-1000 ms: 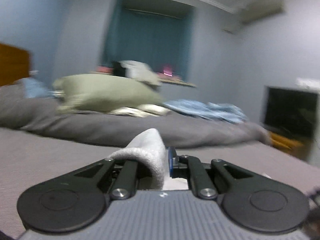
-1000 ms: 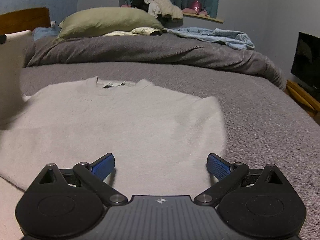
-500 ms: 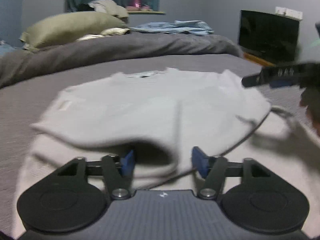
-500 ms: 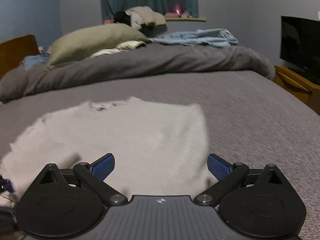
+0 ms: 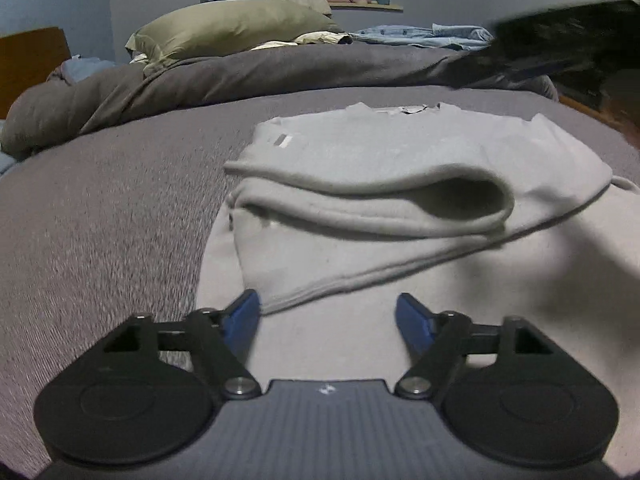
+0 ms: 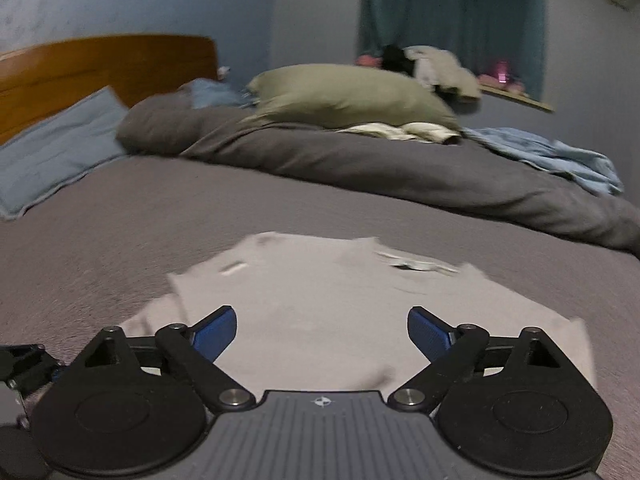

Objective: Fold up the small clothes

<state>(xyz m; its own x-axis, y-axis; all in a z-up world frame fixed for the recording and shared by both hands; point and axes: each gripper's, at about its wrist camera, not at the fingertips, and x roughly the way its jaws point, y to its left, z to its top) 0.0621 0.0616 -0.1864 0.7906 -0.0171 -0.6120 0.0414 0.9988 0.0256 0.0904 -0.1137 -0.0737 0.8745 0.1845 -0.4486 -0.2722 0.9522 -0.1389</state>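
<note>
left gripper (image 5: 328, 316) fingers (image 5: 242, 314) apart and opening, nothing pinched between the blue pads; the lower hem edge of the pale grey sweatshirt (image 5: 400, 152) lies just ahead of them, the left pad right by that hem. right gripper (image 6: 322, 330) fingers (image 6: 430, 336) wide apart too but closing, empty, held over the near part of the same sweatshirt (image 6: 320, 300)

sweatshirt lies flat on the bed (image 5: 100, 208), grey sheet under it, collar with its label at the far end. in the left wrist view its left side is folded over onto the body, the sleeve lying across in a thick roll with the cuff gaping open toward the right. small tag visible near the far left shoulder

beyond it a bunched dark grey duvet (image 6: 400, 168) runs across the bed, olive pillow (image 6: 344, 96) on top, light blue clothing (image 6: 560, 156) to the right of the pillow, blue pillow (image 6: 52, 148) at far left by the wooden headboard (image 6: 104, 64). teal curtain (image 6: 452, 12) on the back wall

dark blurred shape at upper right of the left wrist view, cannot tell what it is
</note>
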